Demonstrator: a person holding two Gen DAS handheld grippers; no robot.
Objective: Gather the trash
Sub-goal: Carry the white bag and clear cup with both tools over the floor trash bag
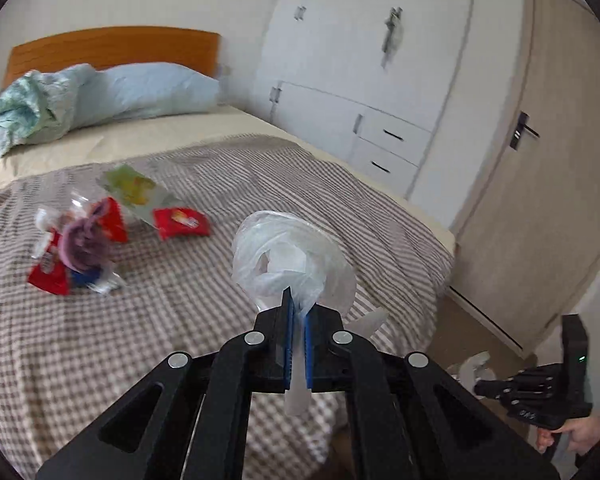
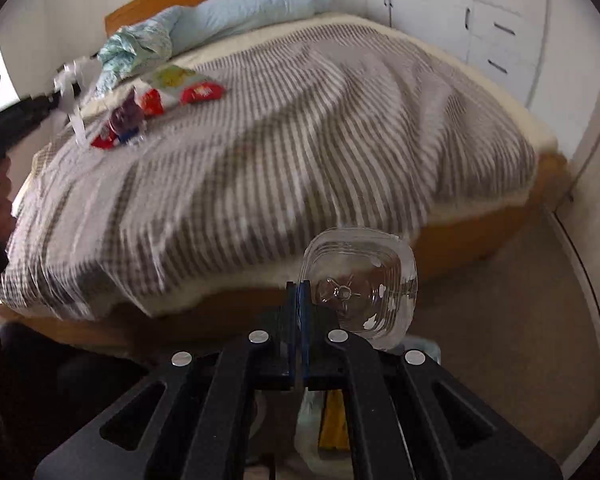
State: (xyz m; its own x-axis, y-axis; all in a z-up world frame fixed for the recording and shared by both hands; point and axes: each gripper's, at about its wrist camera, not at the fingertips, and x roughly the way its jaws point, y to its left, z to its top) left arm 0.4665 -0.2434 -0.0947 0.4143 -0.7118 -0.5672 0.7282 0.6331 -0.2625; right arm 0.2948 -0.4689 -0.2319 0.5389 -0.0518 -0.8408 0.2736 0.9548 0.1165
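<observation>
My left gripper (image 1: 297,312) is shut on a crumpled white plastic bag (image 1: 292,260) and holds it above the striped bed cover (image 1: 220,320). My right gripper (image 2: 299,292) is shut on the edge of a clear plastic container (image 2: 360,284) and holds it over the floor beside the bed. A pile of trash lies on the bed: red snack wrappers (image 1: 182,222), a green-yellow packet (image 1: 130,188) and a purple-topped clear wrapper (image 1: 84,244). The pile also shows in the right wrist view (image 2: 156,100). The right gripper appears low at the right of the left wrist view (image 1: 540,396).
A blue pillow (image 1: 140,88) and a crumpled green cloth (image 1: 24,112) lie at the head of the bed. White wardrobe with drawers (image 1: 380,80) and a beige door (image 1: 548,160) stand to the right. A yellow item (image 2: 334,424) sits below my right gripper.
</observation>
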